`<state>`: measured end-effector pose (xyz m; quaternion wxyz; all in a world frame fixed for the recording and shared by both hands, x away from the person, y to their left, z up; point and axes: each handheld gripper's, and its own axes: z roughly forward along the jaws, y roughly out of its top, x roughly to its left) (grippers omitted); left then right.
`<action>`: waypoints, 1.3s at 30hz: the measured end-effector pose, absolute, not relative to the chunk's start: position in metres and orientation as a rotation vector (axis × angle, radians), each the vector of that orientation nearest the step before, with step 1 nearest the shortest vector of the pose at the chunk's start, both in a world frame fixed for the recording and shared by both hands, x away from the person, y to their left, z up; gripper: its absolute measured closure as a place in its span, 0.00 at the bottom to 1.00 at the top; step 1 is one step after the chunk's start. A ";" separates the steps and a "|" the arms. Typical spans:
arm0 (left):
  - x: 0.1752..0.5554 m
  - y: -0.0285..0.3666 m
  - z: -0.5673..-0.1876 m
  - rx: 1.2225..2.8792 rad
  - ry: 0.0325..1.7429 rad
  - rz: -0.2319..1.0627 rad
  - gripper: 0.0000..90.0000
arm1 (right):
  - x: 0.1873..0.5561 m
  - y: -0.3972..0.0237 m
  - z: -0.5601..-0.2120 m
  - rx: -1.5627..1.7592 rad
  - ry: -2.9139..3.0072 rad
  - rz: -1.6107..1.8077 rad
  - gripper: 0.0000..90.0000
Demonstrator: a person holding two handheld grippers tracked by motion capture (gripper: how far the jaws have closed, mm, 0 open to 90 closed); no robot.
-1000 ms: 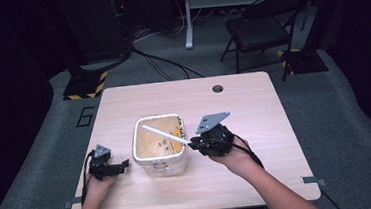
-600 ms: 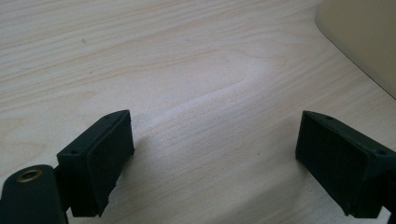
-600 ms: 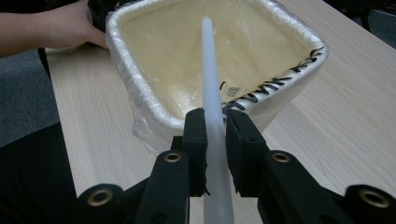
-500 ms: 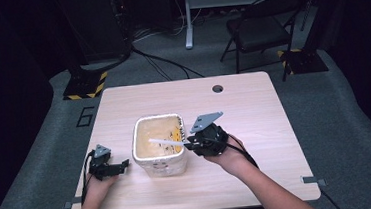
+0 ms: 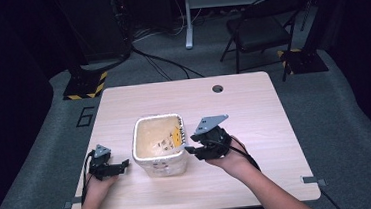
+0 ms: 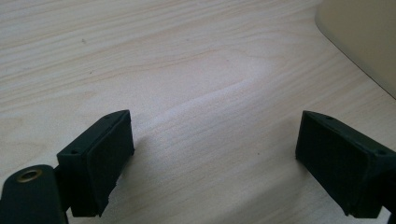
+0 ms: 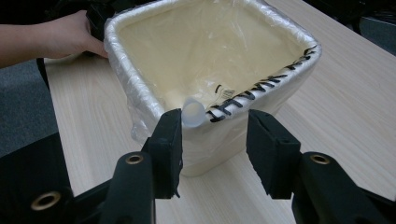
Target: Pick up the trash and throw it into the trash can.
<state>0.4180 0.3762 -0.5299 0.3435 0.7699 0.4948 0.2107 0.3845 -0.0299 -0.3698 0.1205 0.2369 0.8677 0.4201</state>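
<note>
A cream square bin [image 5: 159, 146] lined with a clear plastic bag stands on the wooden table [image 5: 254, 109]. My right gripper [image 5: 189, 147] is at the bin's right rim, and its jaws have just been opening. In the right gripper view the gripper [image 7: 215, 121] stands open. The round end of a small translucent white tube [image 7: 193, 113] rests at the rim beside the left jaw, and the other jaw is well clear of it. My left gripper [image 5: 123, 164] rests low over the table to the left of the bin. It is open [image 6: 215, 135] with nothing between its jaws.
A round cable hole [image 5: 217, 88] sits near the table's far edge. Beyond the table are a black chair [image 5: 263, 28], floor cables and two stand bases with yellow-black stripes [image 5: 84, 85]. The bin's corner [image 6: 364, 37] lies close to the left gripper.
The right gripper's jaws have spread apart. The long white thing that reached from them across the bin no longer stretches over it. Both hands have stayed in place.
</note>
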 end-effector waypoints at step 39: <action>0.418 0.376 -0.530 2.000 1.286 0.548 0.12 | 0.390 -0.101 -0.411 0.908 2.363 1.190 0.62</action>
